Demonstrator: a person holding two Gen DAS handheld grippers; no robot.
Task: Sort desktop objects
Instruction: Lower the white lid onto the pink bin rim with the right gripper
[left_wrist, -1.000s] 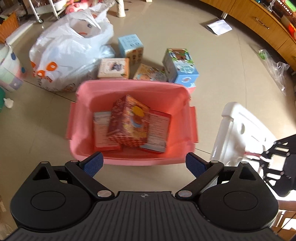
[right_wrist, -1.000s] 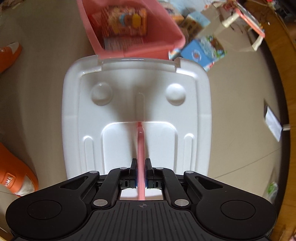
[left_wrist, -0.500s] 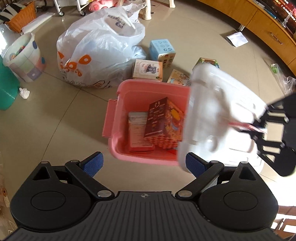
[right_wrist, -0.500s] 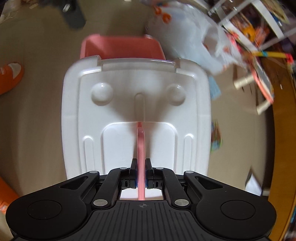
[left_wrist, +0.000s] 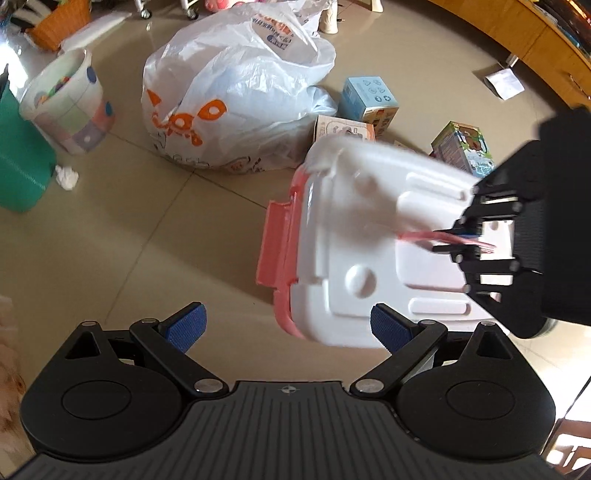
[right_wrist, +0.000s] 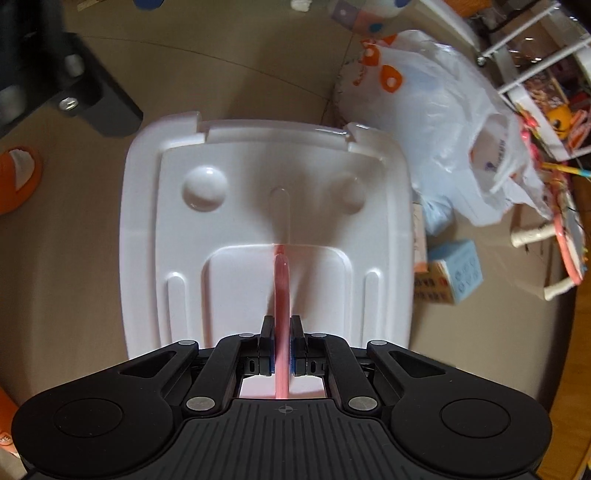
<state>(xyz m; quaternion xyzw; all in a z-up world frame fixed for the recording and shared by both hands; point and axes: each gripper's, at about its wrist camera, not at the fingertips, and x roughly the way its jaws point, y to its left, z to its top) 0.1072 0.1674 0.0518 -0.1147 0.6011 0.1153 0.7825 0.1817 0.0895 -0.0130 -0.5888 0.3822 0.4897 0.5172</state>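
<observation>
A white lid with a pink handle now covers the pink bin; only the bin's left rim and clip show, and its contents are hidden. My right gripper is shut on the pink handle and shows in the left wrist view at the lid's right end. My left gripper is open and empty, just in front of the bin.
A white plastic bag lies behind the bin on the tiled floor. Small boxes sit beyond it: a light blue one, a beige one, a green-blue one. A white bucket and green container stand left.
My right gripper has carried the white lid from beside the bin over onto it, hiding the boxes inside. My left gripper has shifted left and stayed open.
</observation>
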